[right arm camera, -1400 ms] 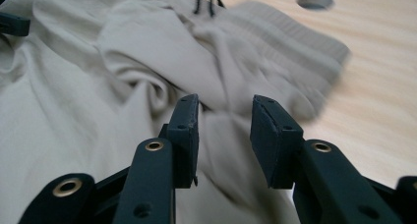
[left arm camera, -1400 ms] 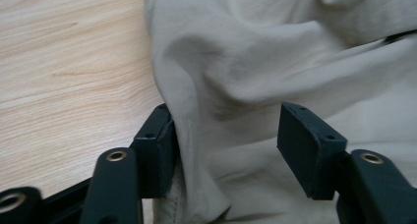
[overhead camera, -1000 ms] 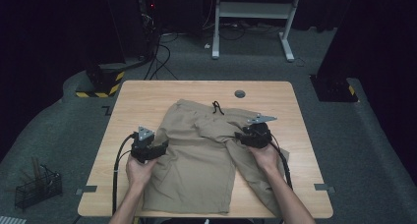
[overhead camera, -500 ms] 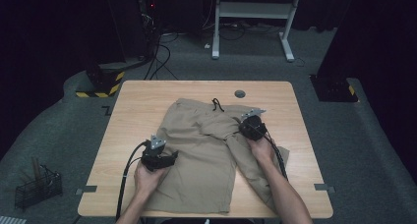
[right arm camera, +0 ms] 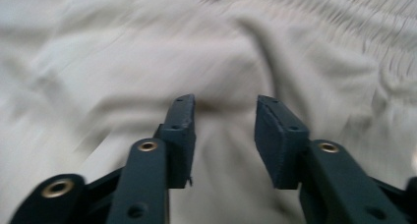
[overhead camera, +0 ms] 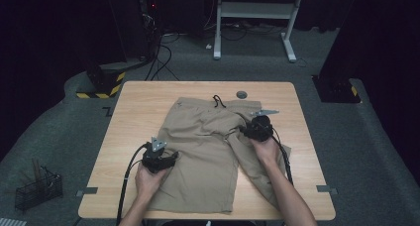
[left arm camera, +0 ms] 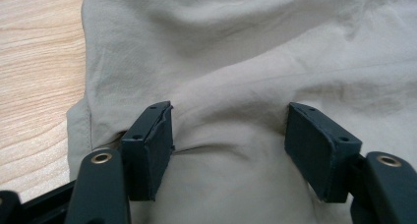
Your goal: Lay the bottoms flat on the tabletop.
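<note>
Shorts lie under my left gripper, jaws wide, and right gripper, jaws just reopened, gripping nothing.

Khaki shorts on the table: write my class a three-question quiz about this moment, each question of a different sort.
1. True or false: the shorts lie on a wooden table.
2. Which gripper is nearer the waistband: A left, B right?
3. Fill in: the left gripper has its jaws ____ with fabric bulging between them.

Key: 1 true. 2 B, the right gripper. 3 open.
</note>
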`<action>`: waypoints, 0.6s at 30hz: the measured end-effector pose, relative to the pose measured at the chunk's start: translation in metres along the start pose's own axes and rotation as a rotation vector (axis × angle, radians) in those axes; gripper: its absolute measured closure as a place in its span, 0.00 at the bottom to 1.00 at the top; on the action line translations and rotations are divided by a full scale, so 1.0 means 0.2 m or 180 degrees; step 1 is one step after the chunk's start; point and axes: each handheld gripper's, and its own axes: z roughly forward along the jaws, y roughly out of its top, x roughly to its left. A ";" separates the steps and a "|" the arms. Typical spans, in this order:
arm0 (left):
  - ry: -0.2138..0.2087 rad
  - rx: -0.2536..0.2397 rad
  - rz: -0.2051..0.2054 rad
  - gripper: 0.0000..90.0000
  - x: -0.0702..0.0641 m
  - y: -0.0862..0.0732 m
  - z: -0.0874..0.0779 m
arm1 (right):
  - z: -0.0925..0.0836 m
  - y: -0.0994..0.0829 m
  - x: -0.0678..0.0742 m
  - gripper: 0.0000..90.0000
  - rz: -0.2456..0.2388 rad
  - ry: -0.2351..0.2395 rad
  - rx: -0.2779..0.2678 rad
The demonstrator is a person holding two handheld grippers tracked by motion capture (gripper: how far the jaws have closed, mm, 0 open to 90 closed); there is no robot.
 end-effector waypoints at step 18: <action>0.0108 -0.0008 -0.0126 0.39 0.03 0.02 0.02 | 0.07 -0.10 0.05 1.00 -0.0349 0.0005 0.0242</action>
